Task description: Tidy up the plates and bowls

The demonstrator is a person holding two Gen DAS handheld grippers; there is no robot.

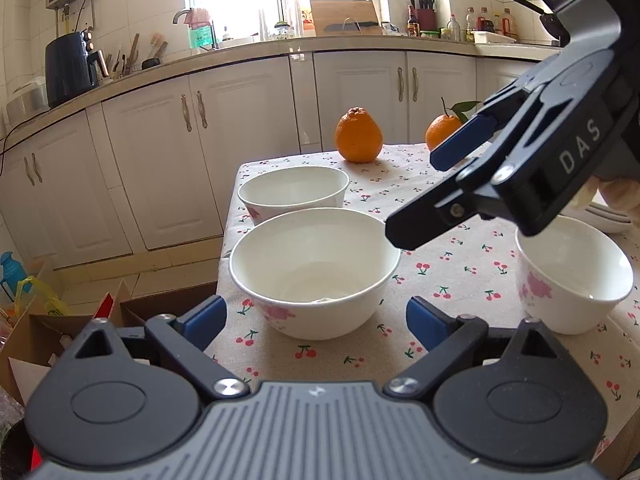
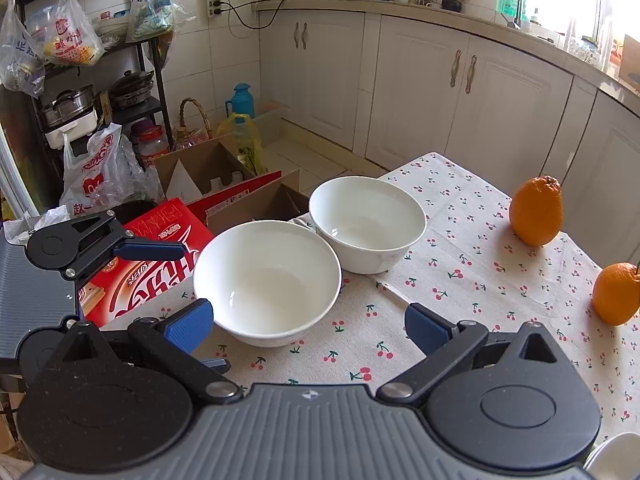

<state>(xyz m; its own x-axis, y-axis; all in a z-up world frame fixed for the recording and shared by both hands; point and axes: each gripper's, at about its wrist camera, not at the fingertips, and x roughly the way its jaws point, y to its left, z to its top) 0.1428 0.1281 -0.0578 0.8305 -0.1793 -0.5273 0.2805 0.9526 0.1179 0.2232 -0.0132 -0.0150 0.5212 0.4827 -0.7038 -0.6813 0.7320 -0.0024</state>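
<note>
Bowls stand on the worktop (image 1: 460, 264): nearest bowl (image 1: 315, 272) just ahead of the wide-open, empty left tongs (image 1: 316, 322); right tongs (image 2: 308, 326) also open, empty. Farther, second bowl (image 1: 294, 192), then two oranges (image 1: 358, 140).

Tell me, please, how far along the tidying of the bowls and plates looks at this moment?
Nothing looks done yet: the near bowl, the far bowl and the small bowl stand apart on the tablecloth, unstacked. Nothing is in hand; the left gripper and right gripper are open and empty, both facing the near bowl. All the stacking remains. White plates show at the right edge.
</note>
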